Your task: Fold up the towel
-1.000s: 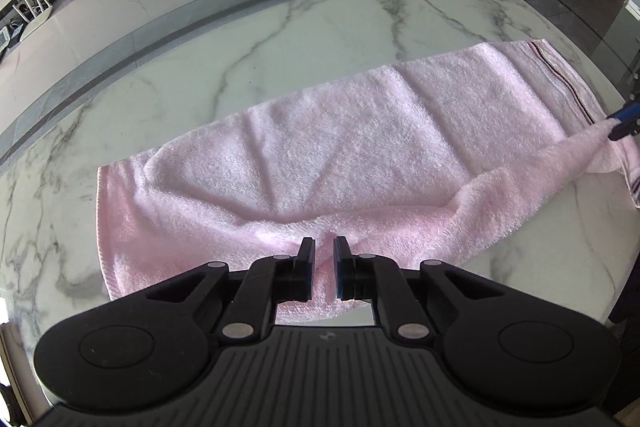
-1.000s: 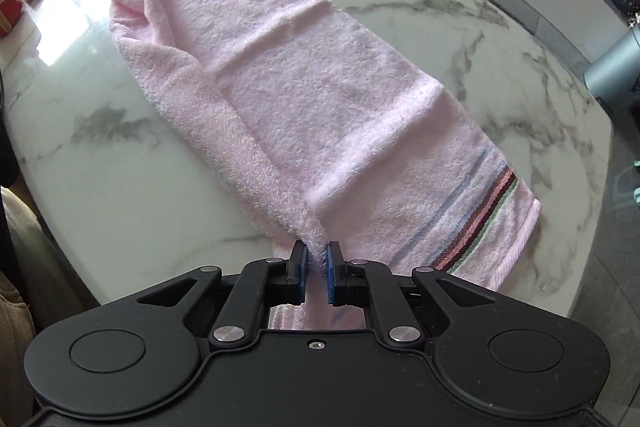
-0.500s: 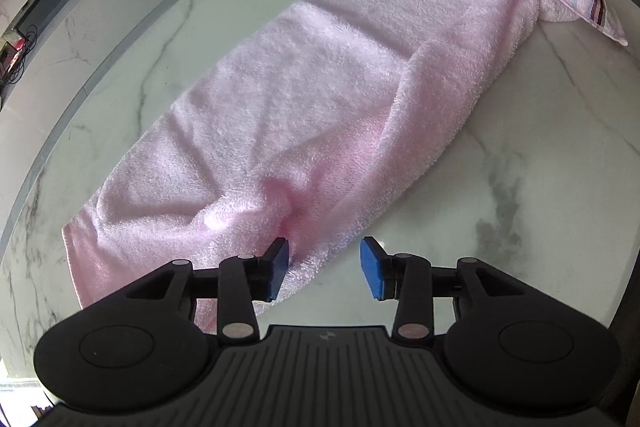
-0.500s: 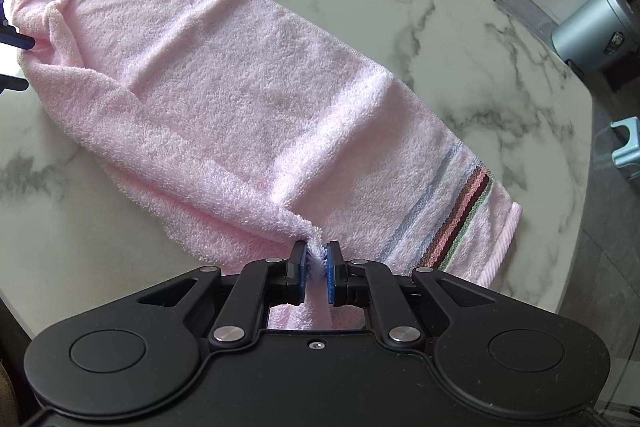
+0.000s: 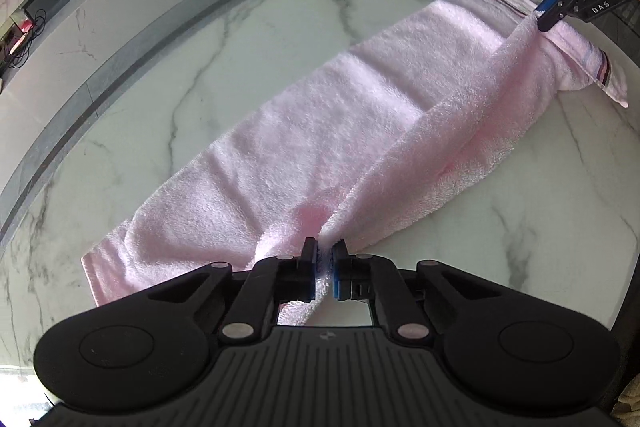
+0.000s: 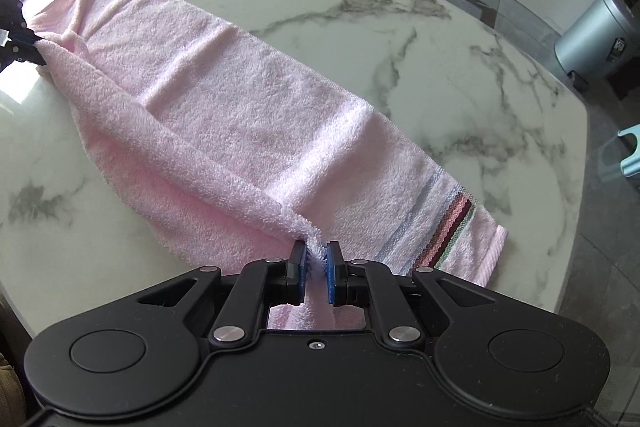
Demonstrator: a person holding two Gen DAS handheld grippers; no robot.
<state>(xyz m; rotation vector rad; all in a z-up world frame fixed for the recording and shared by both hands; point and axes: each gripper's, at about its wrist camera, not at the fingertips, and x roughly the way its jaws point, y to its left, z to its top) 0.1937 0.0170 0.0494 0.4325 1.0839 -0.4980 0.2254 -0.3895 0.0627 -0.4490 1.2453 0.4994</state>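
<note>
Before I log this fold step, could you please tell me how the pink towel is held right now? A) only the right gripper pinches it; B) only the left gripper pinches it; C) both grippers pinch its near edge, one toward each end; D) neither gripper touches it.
C: the left gripper is closed on the pink towel toward its plain end, and the right gripper is closed on that edge near the striped end.

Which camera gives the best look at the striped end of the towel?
The right wrist view: the stripes lie close and flat across the towel beside the right gripper. In the left wrist view that end is far off and bunched, showing only a short bit.
</note>
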